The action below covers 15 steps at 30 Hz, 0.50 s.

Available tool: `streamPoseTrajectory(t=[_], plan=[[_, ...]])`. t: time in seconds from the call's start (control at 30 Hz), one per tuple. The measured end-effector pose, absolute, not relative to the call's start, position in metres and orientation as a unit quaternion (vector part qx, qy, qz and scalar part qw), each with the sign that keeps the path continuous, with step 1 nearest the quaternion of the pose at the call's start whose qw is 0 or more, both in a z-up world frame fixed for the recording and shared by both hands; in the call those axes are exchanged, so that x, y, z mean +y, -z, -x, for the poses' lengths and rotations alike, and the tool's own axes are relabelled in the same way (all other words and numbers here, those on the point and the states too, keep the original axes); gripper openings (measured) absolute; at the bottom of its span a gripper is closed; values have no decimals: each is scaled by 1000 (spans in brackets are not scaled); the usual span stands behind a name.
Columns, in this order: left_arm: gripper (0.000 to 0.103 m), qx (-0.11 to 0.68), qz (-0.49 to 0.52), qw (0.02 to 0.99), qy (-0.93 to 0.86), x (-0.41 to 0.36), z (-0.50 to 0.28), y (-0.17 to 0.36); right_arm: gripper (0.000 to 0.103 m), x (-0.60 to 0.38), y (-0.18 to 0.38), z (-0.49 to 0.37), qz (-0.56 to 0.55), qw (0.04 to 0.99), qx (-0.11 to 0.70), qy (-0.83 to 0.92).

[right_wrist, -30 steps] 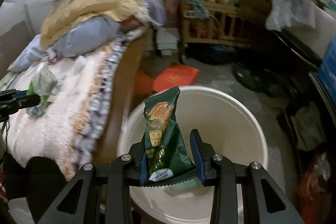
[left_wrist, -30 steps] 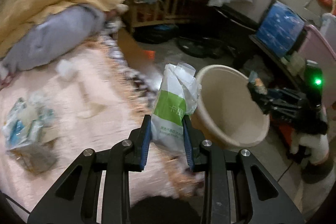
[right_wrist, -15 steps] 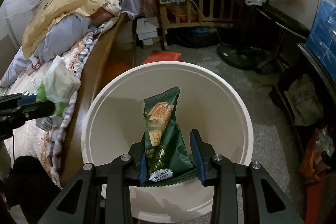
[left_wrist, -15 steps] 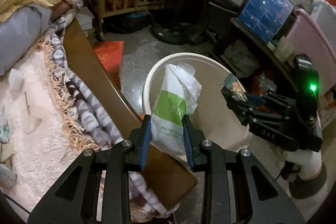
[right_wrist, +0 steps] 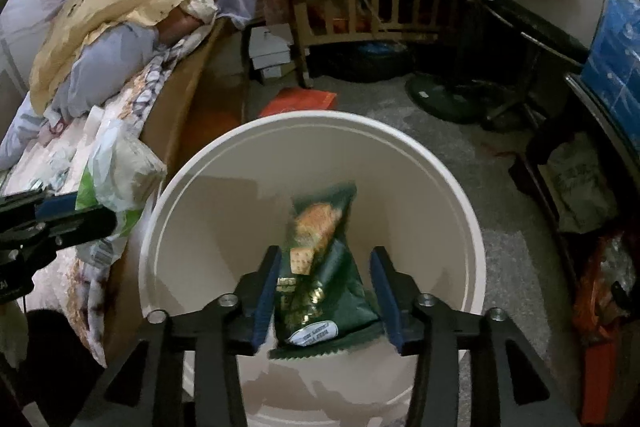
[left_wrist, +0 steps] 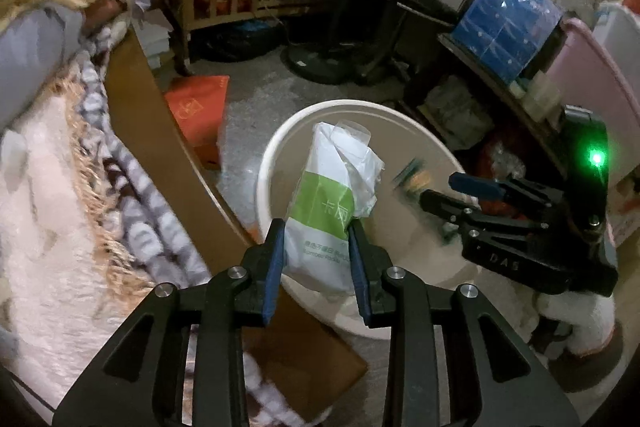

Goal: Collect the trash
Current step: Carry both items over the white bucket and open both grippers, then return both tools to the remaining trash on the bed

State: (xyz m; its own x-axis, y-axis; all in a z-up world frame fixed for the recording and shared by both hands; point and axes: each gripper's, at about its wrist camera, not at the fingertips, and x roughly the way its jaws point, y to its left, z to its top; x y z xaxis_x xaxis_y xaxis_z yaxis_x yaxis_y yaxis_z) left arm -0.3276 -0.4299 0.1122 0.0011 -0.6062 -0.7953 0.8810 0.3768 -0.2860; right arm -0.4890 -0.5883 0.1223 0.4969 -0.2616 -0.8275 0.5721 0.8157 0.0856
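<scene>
Left tongs [left_wrist: 316, 259]: pinching a white-and-green plastic package [left_wrist: 328, 211], held upright at frame centre above the near rim of the cream basin [left_wrist: 272, 147].

Right tongs [right_wrist: 326, 291]: spread, pads clear of the green biscuit wrapper [right_wrist: 320, 267]. The wrapper appears blurred between the pads, over the interior of the basin [right_wrist: 224, 187], which fills the lower centre of the right wrist view.

The bed [left_wrist: 60, 187] occupies the left of frame. An orange box [left_wrist: 200, 107] lies on the floor, upper left of the basin.

Blurred green biscuit wrapper [right_wrist: 324, 267] over cream bucket [right_wrist: 200, 179]
</scene>
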Motion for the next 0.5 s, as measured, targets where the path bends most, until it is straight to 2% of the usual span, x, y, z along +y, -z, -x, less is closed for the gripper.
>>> streamPoseTrajectory(t=[0.07, 0.1, 0.17, 0.5], plan=[[39, 468, -139, 681, 547, -431, 326, -111, 62, -591, -123, 491, -186, 845, 433, 252], [48, 470, -134, 677, 550, -432, 326, -110, 68, -591, -125, 492, -187, 846, 431, 253], [56, 463, -127, 678, 557, -430, 326, -112, 68, -590, -127, 494, -186, 846, 430, 254], [57, 442, -151, 722, 510, -395, 311, -128, 68, -569, -139, 487, -172, 858, 427, 229]])
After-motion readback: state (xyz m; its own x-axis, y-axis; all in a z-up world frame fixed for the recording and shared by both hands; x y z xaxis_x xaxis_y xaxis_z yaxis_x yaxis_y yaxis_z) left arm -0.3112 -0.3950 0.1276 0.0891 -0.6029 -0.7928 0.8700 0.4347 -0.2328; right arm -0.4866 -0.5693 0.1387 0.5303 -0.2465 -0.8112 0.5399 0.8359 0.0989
